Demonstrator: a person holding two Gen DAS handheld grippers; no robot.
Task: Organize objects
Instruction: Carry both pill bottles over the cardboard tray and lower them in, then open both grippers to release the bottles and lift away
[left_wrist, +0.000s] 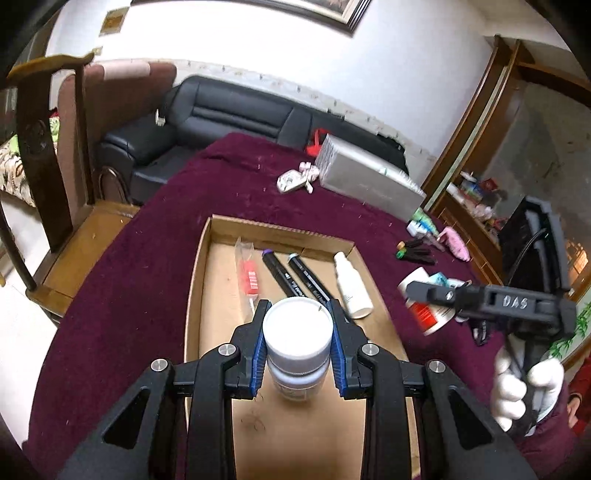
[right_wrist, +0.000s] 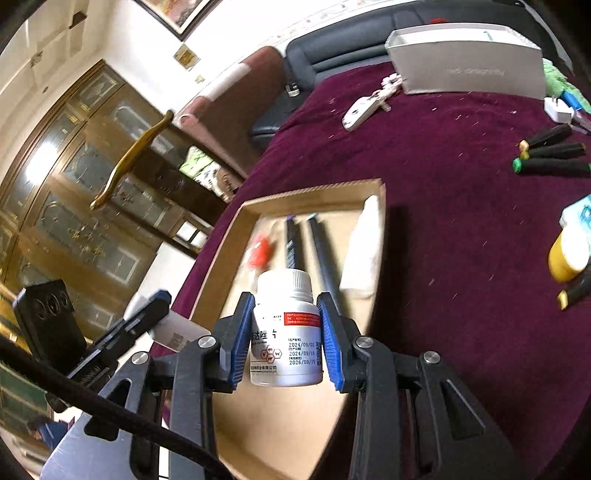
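- In the left wrist view, the left gripper (left_wrist: 297, 325) was seen clamped on a white-capped jar (left_wrist: 297, 341), held above the near part of the cardboard tray (left_wrist: 195, 280).
- Only this view showed the right gripper (left_wrist: 413, 290) from the side, over the maroon cloth (left_wrist: 147, 258) off the tray's right edge, with a white-gloved hand (left_wrist: 524, 387) on its handle; what it held was blurred there.
- Inside the tray, near the far wall, a red item in a clear sleeve (left_wrist: 248, 277), two black markers (left_wrist: 295, 277) and a small white bottle (left_wrist: 352, 288) were laid side by side.
- In the right wrist view, the right gripper (right_wrist: 286, 332) was shown gripping a white medicine bottle (right_wrist: 286, 332) with a red label band, upright, over the tray (right_wrist: 314, 195).
- Only here was the printed label readable; the left gripper (right_wrist: 147, 306) was seen at the tray's left edge.
- Beyond the tray, a silver box (right_wrist: 469, 70) lay near the cloth's far edge, and black markers (right_wrist: 550, 151) lay on the cloth at the picture's right edge.
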